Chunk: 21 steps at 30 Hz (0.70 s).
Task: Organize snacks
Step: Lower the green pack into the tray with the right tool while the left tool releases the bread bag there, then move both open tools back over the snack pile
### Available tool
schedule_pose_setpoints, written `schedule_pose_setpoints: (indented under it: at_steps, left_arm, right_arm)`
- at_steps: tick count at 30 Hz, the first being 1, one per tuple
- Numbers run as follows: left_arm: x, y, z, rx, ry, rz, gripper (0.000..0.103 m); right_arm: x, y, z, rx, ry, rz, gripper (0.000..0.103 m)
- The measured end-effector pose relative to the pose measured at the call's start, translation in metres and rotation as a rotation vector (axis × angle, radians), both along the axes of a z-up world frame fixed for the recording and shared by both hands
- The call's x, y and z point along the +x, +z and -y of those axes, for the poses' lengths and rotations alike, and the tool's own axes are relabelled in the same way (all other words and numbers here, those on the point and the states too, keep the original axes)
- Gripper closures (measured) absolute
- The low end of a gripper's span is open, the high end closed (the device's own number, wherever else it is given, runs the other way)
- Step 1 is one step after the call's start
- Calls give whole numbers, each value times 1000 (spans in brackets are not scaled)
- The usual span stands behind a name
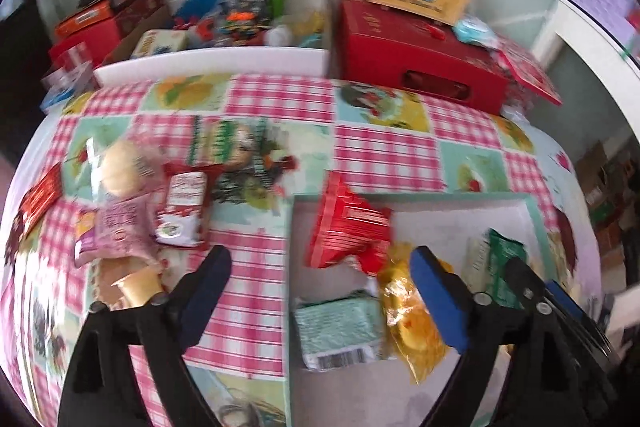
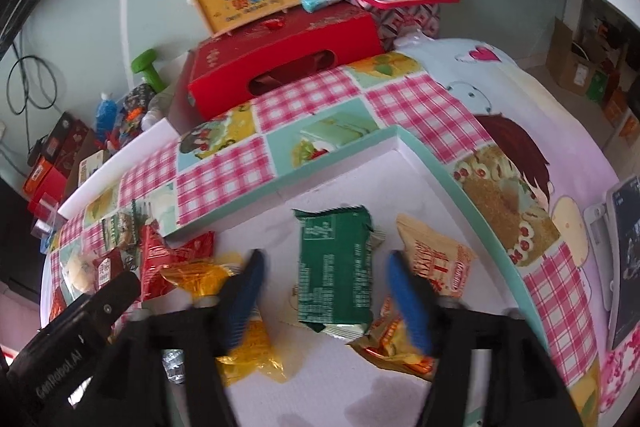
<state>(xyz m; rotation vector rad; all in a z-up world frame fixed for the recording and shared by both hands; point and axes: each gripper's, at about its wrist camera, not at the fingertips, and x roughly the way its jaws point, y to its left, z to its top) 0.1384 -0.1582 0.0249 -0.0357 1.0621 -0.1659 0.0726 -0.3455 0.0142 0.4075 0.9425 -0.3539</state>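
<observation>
While the right gripper [image 2: 324, 267] hangs with its blue-padded jaws spread wide and empty, the green packet [image 2: 334, 267] lies flat on the tray floor right between them, toward twelve o'clock. Inside the shallow mint-edged tray [image 2: 436, 155] also lie a yellow wrapper [image 2: 200, 275] at nine o'clock of that packet, a red pouch [image 2: 160, 259] beyond it, and a beige bag [image 2: 436, 259] at three o'clock. The left gripper [image 1: 320, 267] is likewise parted, holding nothing, its span straddling the tray's left wall; a pale green packet [image 1: 340, 327] lies just below the red pouch [image 1: 348, 231]. Loose snacks [image 1: 132, 203] sit on the checked tablecloth [image 1: 380, 151] at ten o'clock.
</observation>
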Motion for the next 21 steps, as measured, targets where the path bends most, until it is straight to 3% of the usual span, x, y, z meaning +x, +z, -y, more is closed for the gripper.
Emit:
schedule_pose_setpoints:
  at_steps: [5,10,21]
  left_arm:
    - [8,-10,-22,25,91,-33,5]
    - [12,-15,-30,55,113,-40,3]
    - [13,-13,-48,50,133,-44,3]
  right_arm:
    - [5,1,-12,-31,35,-5,16]
    - [9,-2,-20,-58,53,-20,1]
    - [13,-2,-35,-103,77,-43,0]
